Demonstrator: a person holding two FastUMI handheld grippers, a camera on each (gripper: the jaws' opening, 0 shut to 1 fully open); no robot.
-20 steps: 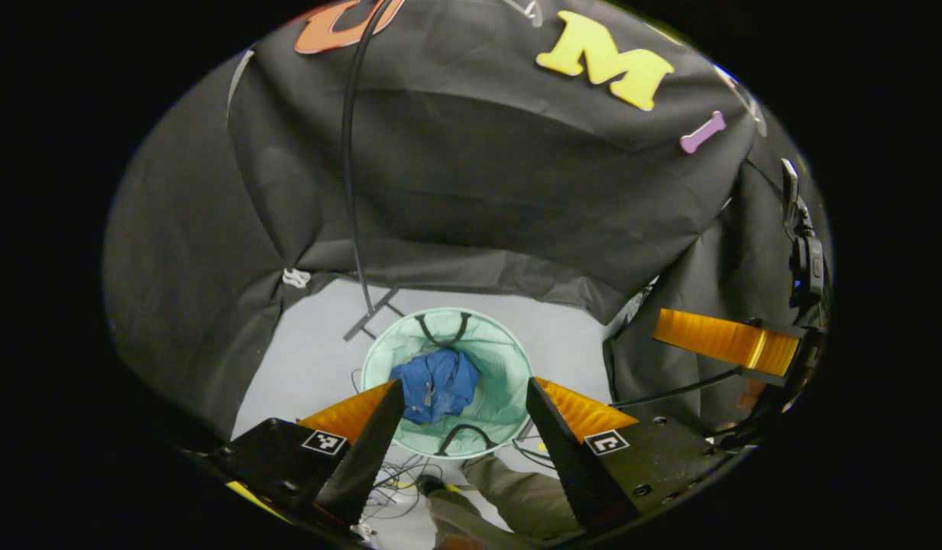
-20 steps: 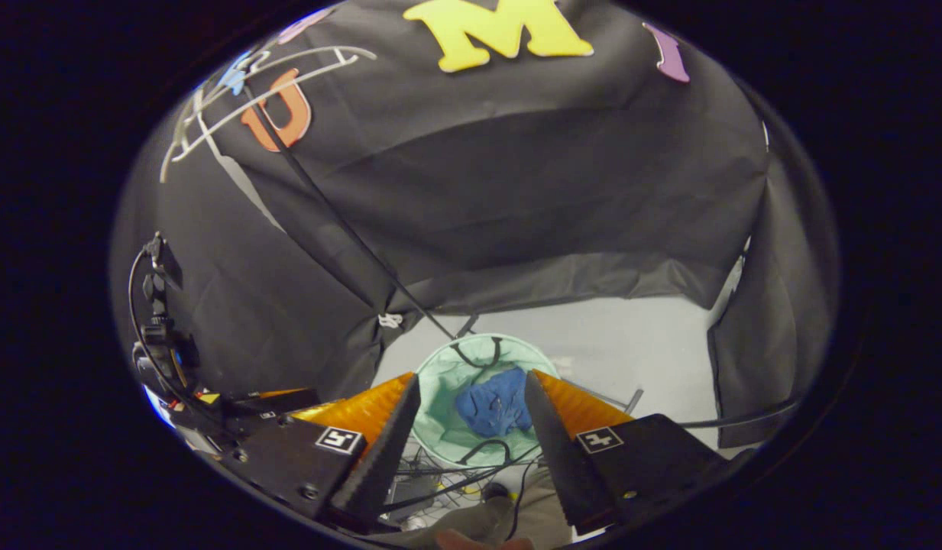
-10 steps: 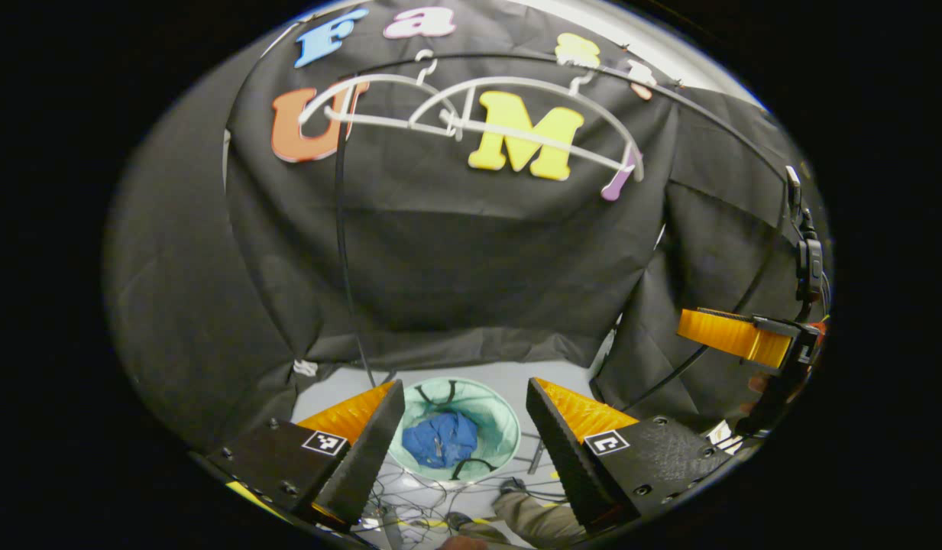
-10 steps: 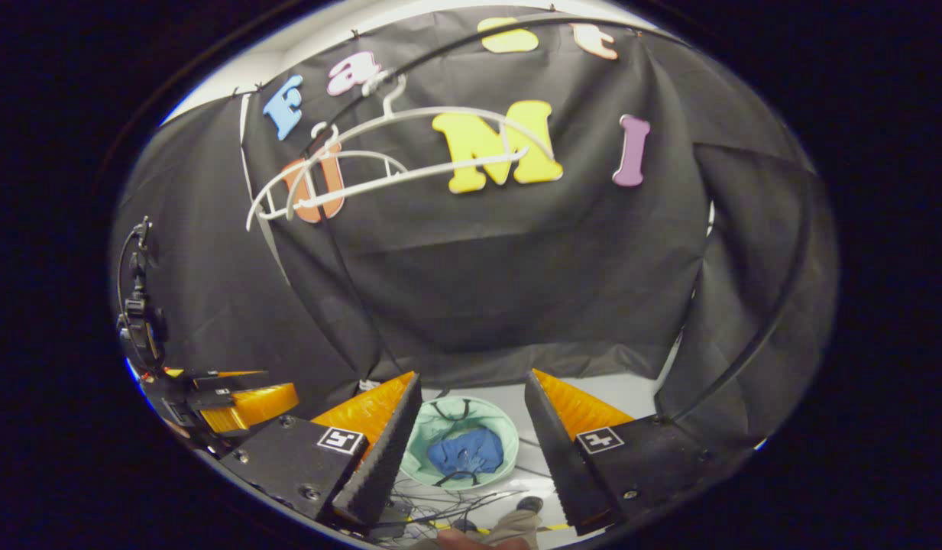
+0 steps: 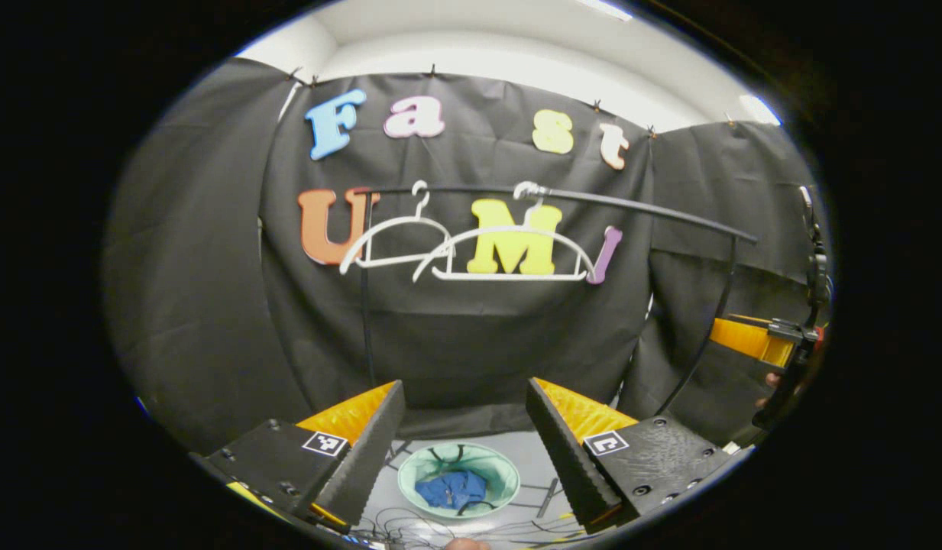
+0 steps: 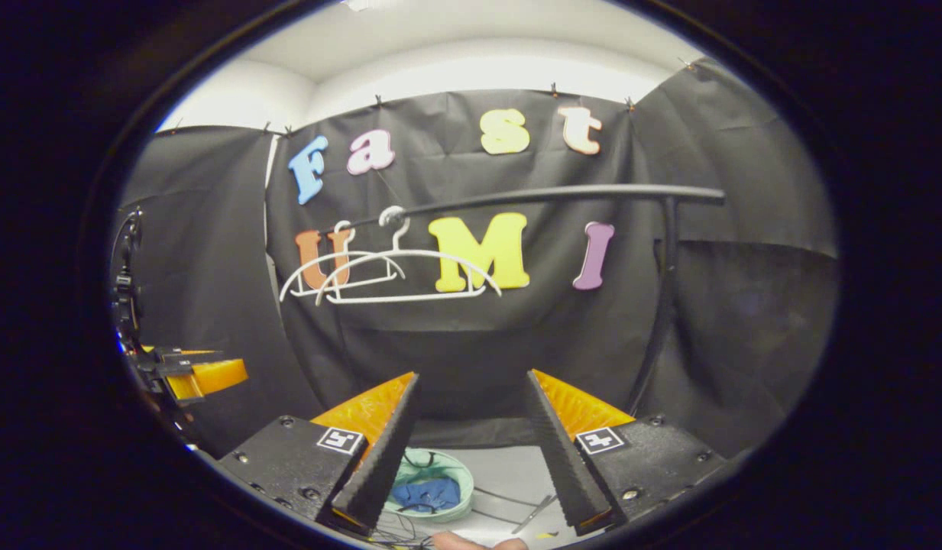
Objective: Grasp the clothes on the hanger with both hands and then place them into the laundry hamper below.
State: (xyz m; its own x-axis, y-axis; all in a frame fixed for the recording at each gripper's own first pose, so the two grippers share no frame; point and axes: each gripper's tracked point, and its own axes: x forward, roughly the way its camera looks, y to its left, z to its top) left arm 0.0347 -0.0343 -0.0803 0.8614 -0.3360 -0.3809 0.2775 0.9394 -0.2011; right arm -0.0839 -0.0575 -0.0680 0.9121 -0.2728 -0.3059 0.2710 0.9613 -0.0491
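- A long black rail (image 5: 639, 208) runs across the booth, high up in front of the black cloth wall. A thin black post (image 6: 661, 305) holds up one end of it.
- Two white hangers (image 5: 509, 248) hang on the rail, side by side. Both are bare.
- The left gripper (image 5: 464, 447) points at the wall. Its two fingers are spread wide and hold nothing.
- The right gripper (image 6: 471, 451) points the same way. Its fingers are spread wide too, with nothing between them.
- In the left gripper view, the right gripper is also seen far off at the right edge.
- The laundry hamper (image 5: 409, 481) is round and pale green. It sits on the light floor, down low between the fingers in both views.
- The blue clothes (image 5: 455, 489) lie bunched up inside the hamper.
- Thin dark wires (image 5: 409, 523) lie on the floor just in front of the hamper.
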